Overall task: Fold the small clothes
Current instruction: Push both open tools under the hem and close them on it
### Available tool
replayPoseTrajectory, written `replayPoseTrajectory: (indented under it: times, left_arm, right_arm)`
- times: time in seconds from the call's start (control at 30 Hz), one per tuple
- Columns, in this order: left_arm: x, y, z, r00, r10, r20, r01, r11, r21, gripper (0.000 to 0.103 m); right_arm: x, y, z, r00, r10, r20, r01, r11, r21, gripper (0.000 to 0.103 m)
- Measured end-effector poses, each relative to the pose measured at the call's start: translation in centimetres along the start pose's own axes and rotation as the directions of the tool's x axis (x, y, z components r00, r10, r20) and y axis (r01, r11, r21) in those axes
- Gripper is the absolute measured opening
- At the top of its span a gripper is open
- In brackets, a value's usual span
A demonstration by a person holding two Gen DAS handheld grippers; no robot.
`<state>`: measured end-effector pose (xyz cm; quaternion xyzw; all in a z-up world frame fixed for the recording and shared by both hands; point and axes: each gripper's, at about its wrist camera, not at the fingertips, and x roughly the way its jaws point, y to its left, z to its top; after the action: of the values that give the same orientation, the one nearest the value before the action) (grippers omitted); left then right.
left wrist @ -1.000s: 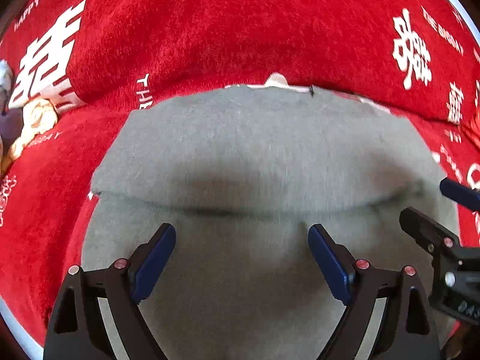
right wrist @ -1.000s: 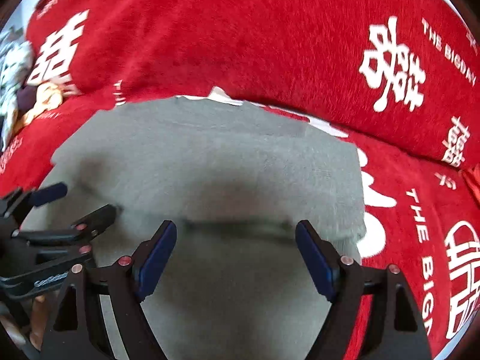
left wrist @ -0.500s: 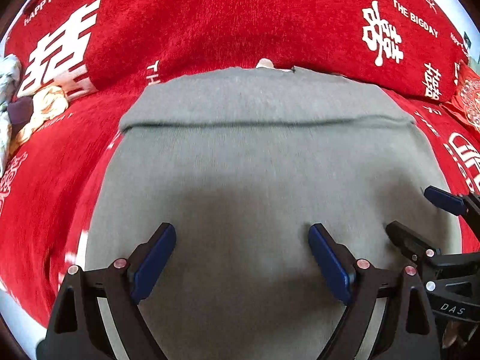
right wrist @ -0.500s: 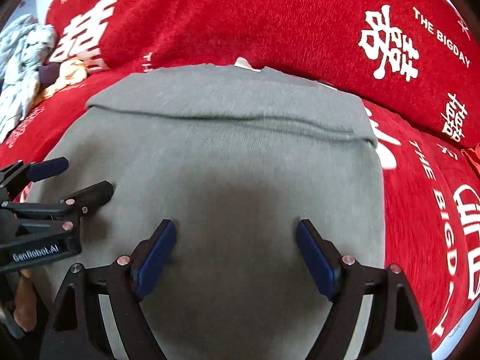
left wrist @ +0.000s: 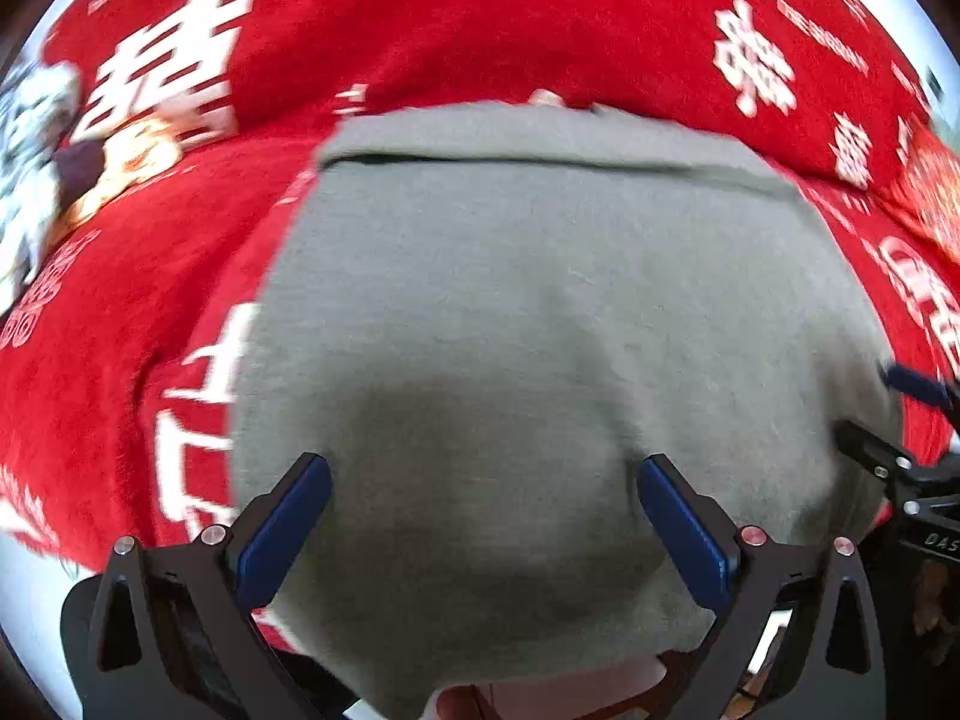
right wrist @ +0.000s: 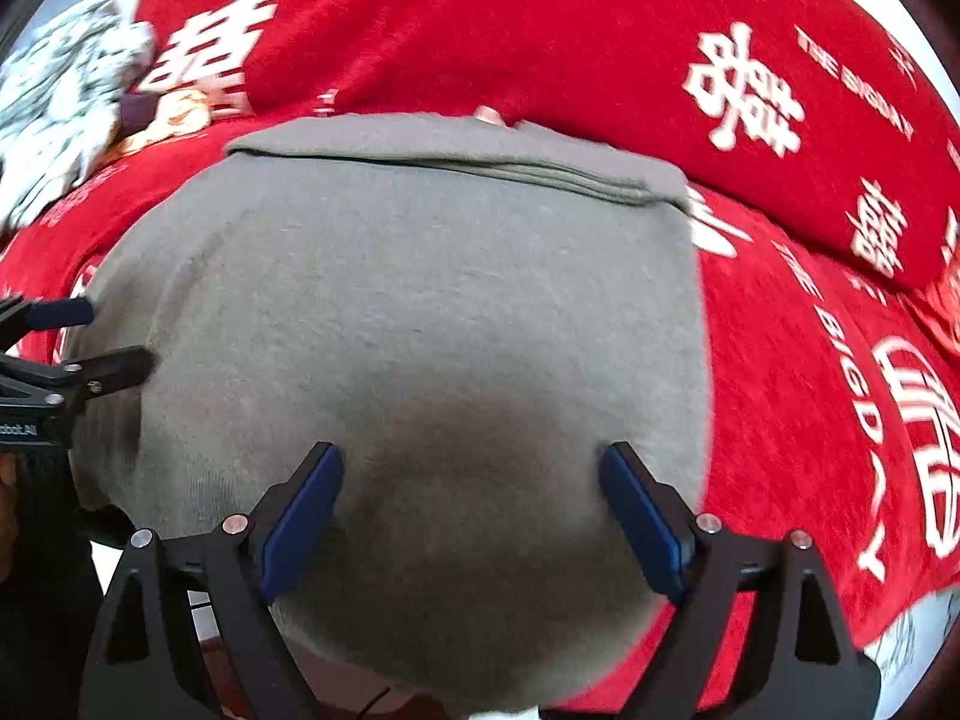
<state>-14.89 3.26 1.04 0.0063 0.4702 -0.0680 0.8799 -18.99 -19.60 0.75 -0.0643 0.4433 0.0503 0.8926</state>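
A grey knit garment (left wrist: 540, 312) lies flat on a red cloth (left wrist: 150, 300) with white lettering; it also shows in the right wrist view (right wrist: 420, 312). Its far edge is folded over into a band (right wrist: 456, 150). My left gripper (left wrist: 480, 516) is open and empty above the garment's near left part. My right gripper (right wrist: 471, 507) is open and empty above its near right part. Each gripper shows at the edge of the other's view, the right gripper (left wrist: 900, 420) and the left gripper (right wrist: 78, 342). The garment's near edge hangs over the front of the surface.
A pile of patterned white and orange clothes (right wrist: 66, 108) lies at the far left on the red cloth (right wrist: 810, 360); the pile also shows in the left wrist view (left wrist: 54, 144). A red cushion or raised fold (left wrist: 480, 18) rises behind the garment.
Both grippers have pulled back toward me and up, staying open. More of the garment shows now, with the folded band farther away.
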Motion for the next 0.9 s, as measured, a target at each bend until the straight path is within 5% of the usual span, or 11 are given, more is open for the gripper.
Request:
replayPoseTrajectory:
  times: [0.2, 0.37, 0.9]
  left_arm:
    - [1.3, 4.2, -0.8, 0.995, -0.074, -0.071, 0.061, 0.983, -0.176, 0.103]
    - [1.9, 1.7, -0.9, 0.997, 0.039, -0.064, -0.044, 0.997, -0.069, 0.103]
    - [1.5, 2.4, -2.1, 1.000, 0.009, 0.005, -0.009, 0.997, -0.079, 0.103]
  right_arm:
    - [-1.0, -4.0, -0.9, 0.999, -0.008, -0.044, 0.017, 0.977, 0.212, 0.090]
    - [0.4, -4.1, -1.7, 0.995, -0.035, -0.094, 0.059, 0.960, 0.273, 0.093]
    - [0.8, -3.4, -2.7, 0.992, -0.024, -0.126, 0.066, 0.937, 0.342, 0.103]
